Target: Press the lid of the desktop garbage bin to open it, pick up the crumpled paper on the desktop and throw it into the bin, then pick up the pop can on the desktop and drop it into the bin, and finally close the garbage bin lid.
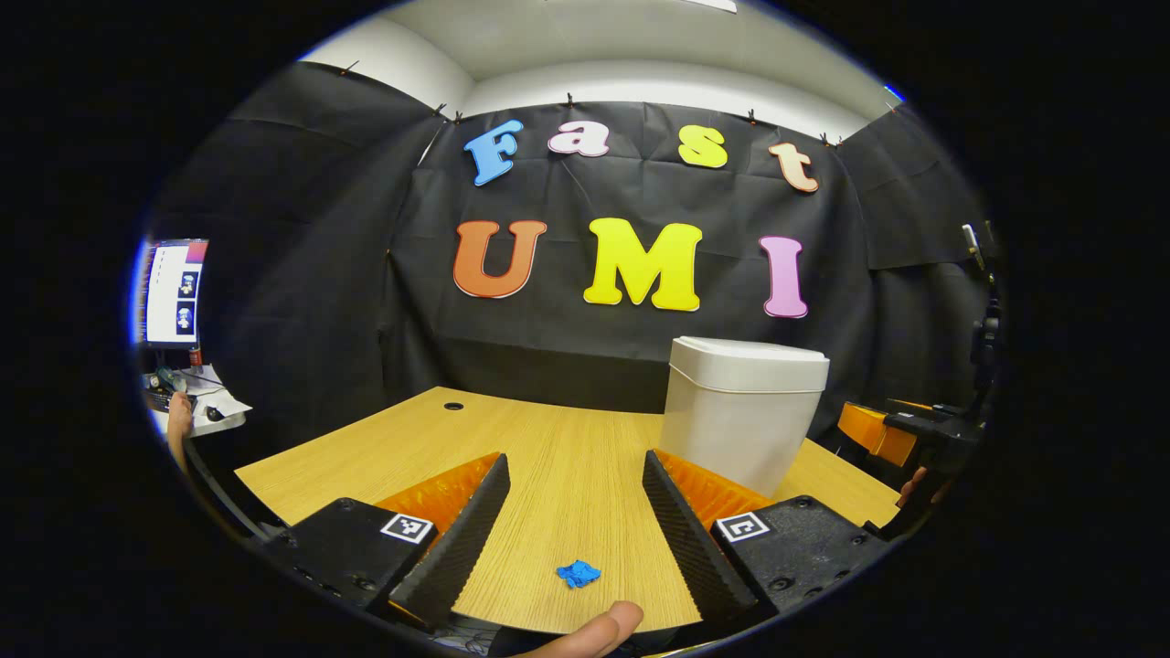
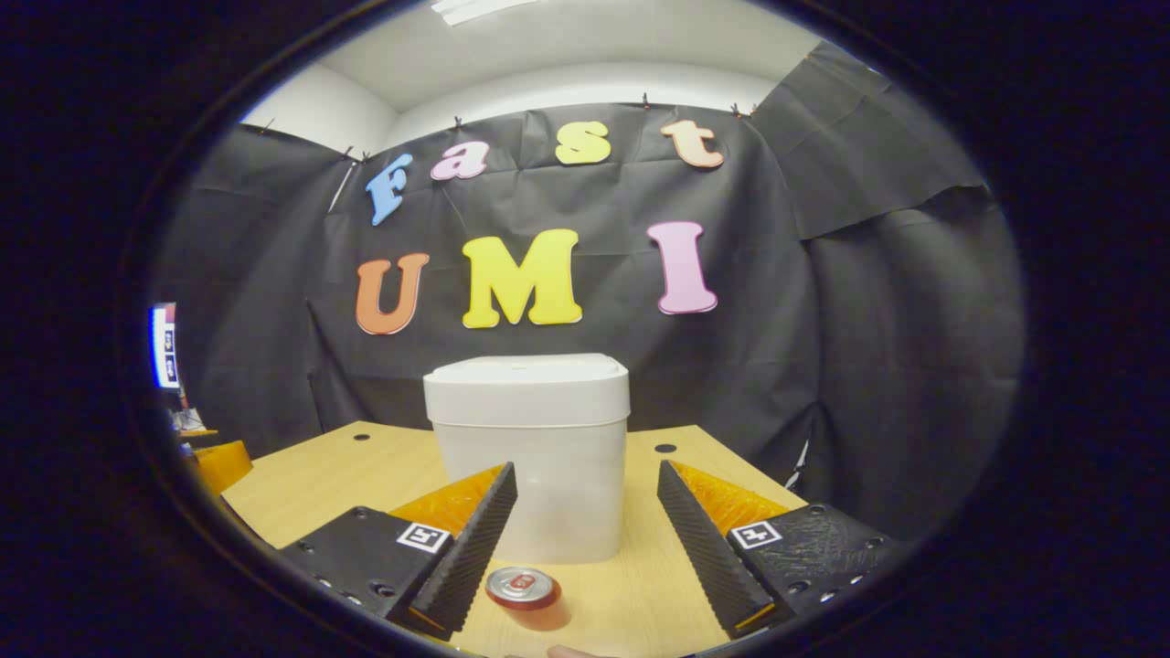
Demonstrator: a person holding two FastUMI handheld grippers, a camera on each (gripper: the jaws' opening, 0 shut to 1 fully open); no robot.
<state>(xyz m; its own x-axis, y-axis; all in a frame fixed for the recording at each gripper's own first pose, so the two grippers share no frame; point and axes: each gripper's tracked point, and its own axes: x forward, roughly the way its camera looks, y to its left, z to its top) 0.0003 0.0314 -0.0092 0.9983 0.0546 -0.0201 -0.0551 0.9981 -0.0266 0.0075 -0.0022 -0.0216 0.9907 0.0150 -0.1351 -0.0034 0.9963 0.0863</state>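
Note:
A white desktop bin (image 1: 742, 411) with its lid down stands on the wooden table (image 1: 366, 448), to the right in the left gripper view. A small blue crumpled paper (image 1: 578, 574) lies near the table's front edge, between and below the fingers of my open left gripper (image 1: 576, 475). In the right gripper view the bin (image 2: 530, 448) stands straight ahead, lid (image 2: 526, 373) closed. A red pop can (image 2: 523, 592) stands upright in front of it, low between the fingers of my open right gripper (image 2: 587, 480). Neither gripper holds anything.
The right gripper (image 1: 914, 439) and a hand on it show at the right edge of the left gripper view. A monitor (image 1: 172, 292) and a cluttered side desk stand far left. A fingertip (image 1: 594, 632) shows at the bottom. The table has cable holes (image 1: 453, 405).

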